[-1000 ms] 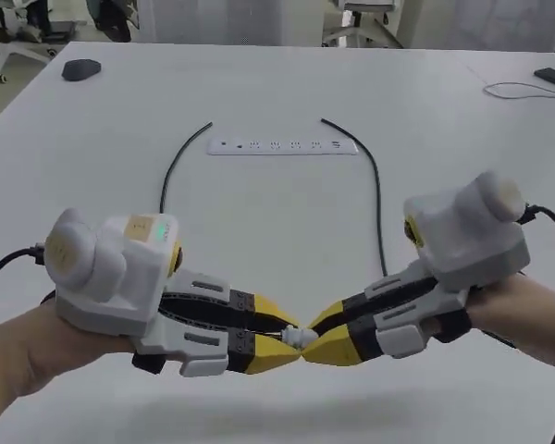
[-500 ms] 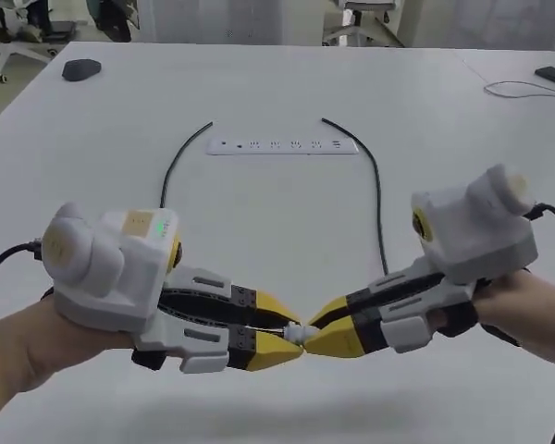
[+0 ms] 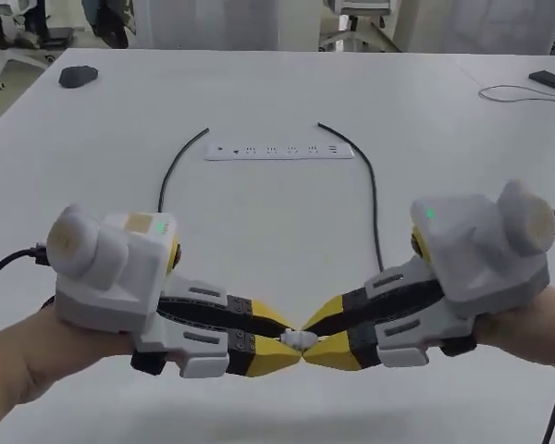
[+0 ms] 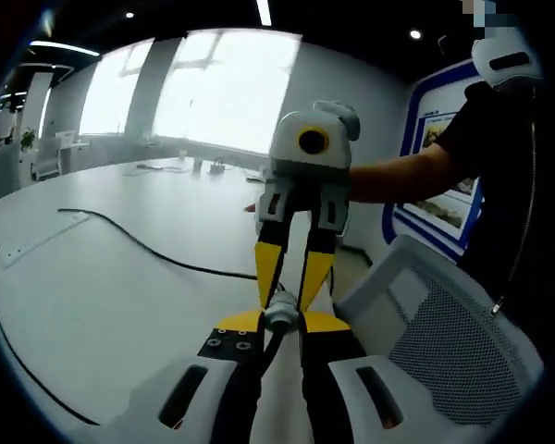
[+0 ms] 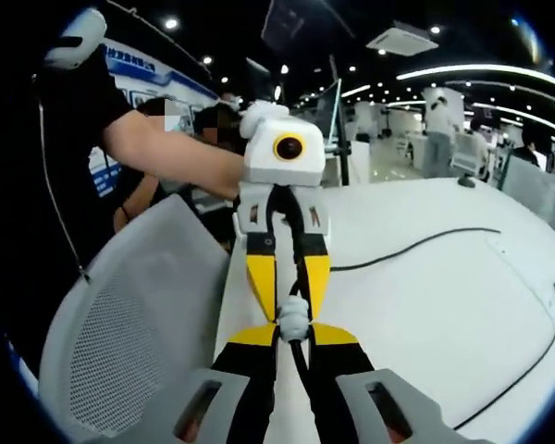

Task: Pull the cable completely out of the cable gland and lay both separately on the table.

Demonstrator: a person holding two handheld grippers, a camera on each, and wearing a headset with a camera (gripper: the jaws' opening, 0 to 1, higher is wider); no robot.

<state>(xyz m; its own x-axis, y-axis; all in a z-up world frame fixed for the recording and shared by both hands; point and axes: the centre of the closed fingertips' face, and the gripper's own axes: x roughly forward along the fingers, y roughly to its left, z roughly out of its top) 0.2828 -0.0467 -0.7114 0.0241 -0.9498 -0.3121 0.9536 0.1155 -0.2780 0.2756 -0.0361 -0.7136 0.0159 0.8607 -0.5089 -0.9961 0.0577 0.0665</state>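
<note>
The right gripper (image 3: 326, 344) has dropped flatter, but its tips still meet the left gripper (image 3: 276, 347). Both are pinched narrow on the gland (image 3: 302, 340), above the table's (image 3: 277, 222) near edge. The cable (image 5: 299, 351) looks still threaded, so nothing is separated yet.

No words or numbers could be read anywhere.

In the left gripper view, a wall board (image 4: 432, 220) with a blue frame had a picture and small print on it. It was too blurry to read.

In the right gripper view, a blue strip (image 5: 166, 74) ran high along the wall with a row of white letters. They were too small to make out.

On the far side of the bench (image 3: 259, 231) lay a white power strip (image 3: 277, 150). It had tiny dark marks by its sockets, and those could not be read either.
</note>
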